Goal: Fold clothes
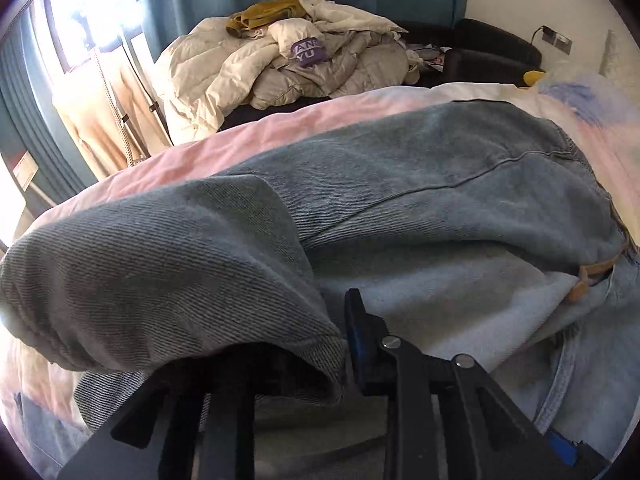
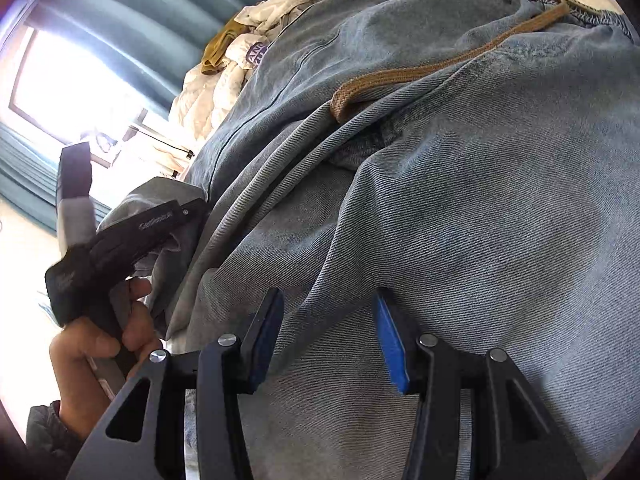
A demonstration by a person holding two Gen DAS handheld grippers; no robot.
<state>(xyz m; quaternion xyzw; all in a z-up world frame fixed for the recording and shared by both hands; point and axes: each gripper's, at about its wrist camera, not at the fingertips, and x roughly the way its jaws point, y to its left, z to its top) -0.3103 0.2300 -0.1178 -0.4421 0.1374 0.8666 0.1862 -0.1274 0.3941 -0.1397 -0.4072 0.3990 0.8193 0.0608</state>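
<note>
A: On the pink-and-white bedspread [image 1: 280,120] the light-blue denim jeans [image 1: 440,200] are lying spread out, a folded-over leg end draping over the left gripper [image 1: 312,344]. One finger [image 1: 356,320] is showing; the other is hiding under cloth, so I cannot tell whether it is pinching.

B: Over in the right wrist view, the right gripper [image 2: 328,332] is hovering with jaws apart above the denim, nothing between them. A hand [image 2: 100,344] is holding the other tool at the leg hem.

A: So a fold is apparently being laid down.

B: Next, I'd say, the right one is needing an edge near the tan drawstring [image 2: 440,64].
</note>
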